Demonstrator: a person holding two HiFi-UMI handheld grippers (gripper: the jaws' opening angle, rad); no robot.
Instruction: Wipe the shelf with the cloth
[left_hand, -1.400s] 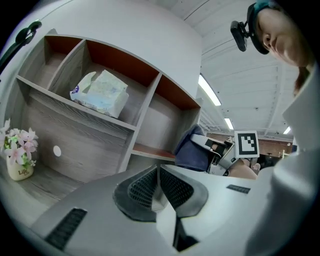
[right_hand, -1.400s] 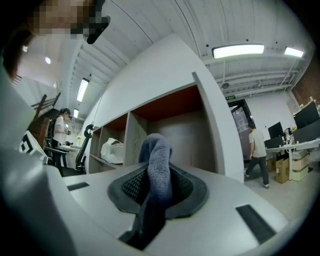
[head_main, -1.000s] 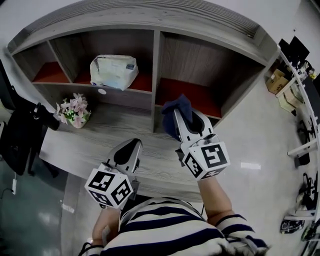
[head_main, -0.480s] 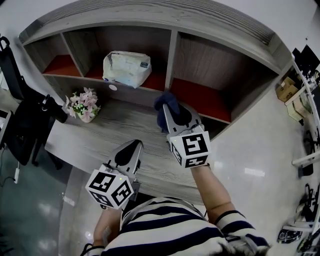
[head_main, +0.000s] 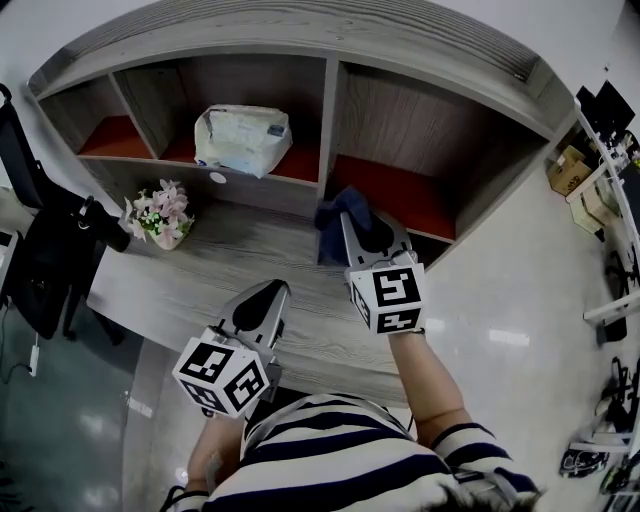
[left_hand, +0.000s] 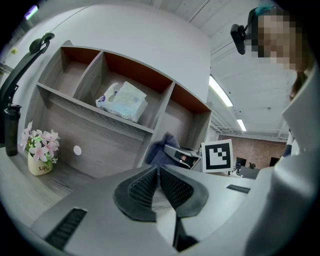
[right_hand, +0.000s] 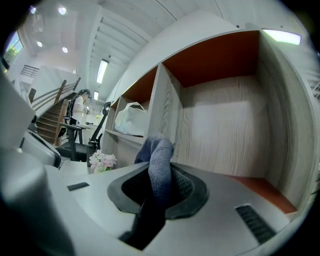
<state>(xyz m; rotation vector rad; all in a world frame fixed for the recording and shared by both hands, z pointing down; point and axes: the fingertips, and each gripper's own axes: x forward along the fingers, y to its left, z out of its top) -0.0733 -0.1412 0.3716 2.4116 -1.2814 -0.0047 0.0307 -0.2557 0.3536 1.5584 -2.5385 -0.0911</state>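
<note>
Wooden shelf is standing at the far edge of a grey desk. A white plastic package is lying in its middle compartment. Right gripper is pinching a dark blue cloth at the near edge of the right compartment, beside the divider. Left gripper, jaws pressed together on nothing, is hovering over the desk's near edge. A pot of pink flowers is sitting far left on the desk.

The cloth disappears downward inside the right gripper; print on the white package is illegibly small.
</note>
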